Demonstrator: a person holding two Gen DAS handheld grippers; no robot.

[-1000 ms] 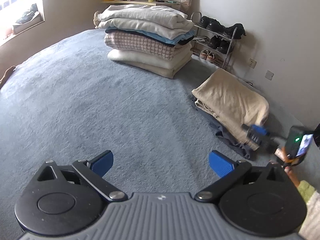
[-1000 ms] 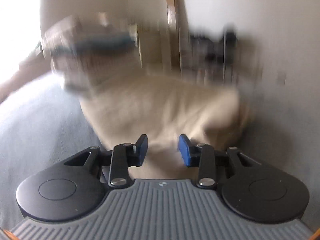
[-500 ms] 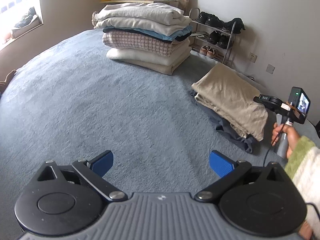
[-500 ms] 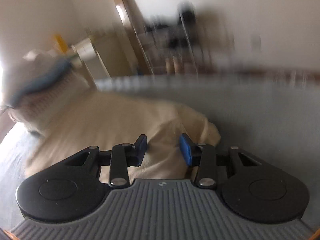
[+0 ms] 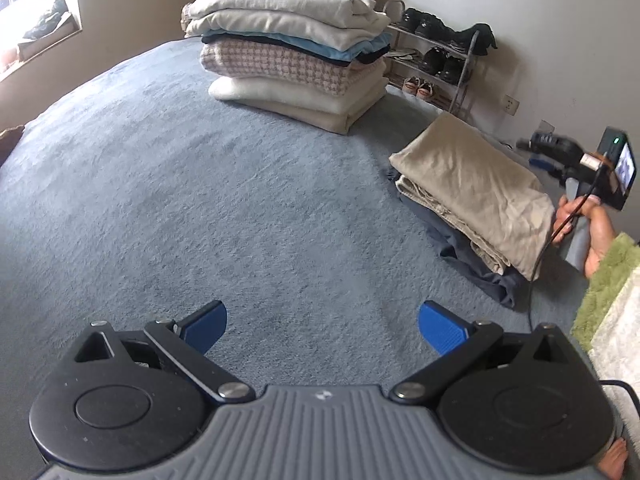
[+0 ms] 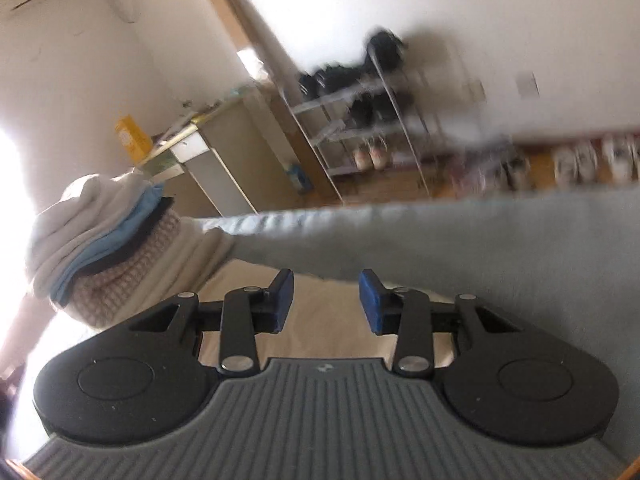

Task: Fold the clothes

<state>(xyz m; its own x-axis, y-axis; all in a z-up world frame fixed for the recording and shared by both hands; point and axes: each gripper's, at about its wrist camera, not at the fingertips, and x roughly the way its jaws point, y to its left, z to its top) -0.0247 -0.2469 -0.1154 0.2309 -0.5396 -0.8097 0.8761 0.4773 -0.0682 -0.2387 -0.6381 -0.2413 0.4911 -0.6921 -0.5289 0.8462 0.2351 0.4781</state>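
A: Where are your grippers?

B: Your left gripper (image 5: 322, 322) sits at the bottom of the left wrist view over the blue bed cover (image 5: 180, 184), jaws spread wide and holding nothing. Your right gripper (image 6: 325, 300) is at the bottom centre of its own view, jaws partly apart with a clear gap and nothing between them.

A: And the clothes?

B: The folded beige garment (image 5: 476, 184) lies at the right of the left wrist view, on top of a dark blue garment (image 5: 476, 264) that shows under its near edge. The tall stack of folded clothes (image 5: 292, 52) stands at upper centre, well apart from it. In the right wrist view the beige cloth (image 6: 320, 332) shows just beneath your jaws, and the stack (image 6: 108, 240) leans at the left.

A: Is the right gripper visible from the left side?

B: Yes, at the right edge: your right hand (image 5: 588, 224), in a green fuzzy sleeve (image 5: 608, 280), holds it just beside the beige garment's right end. It's blurred there.

A: Anything else?

B: A shoe rack (image 5: 436, 56) against the wall, upper right.
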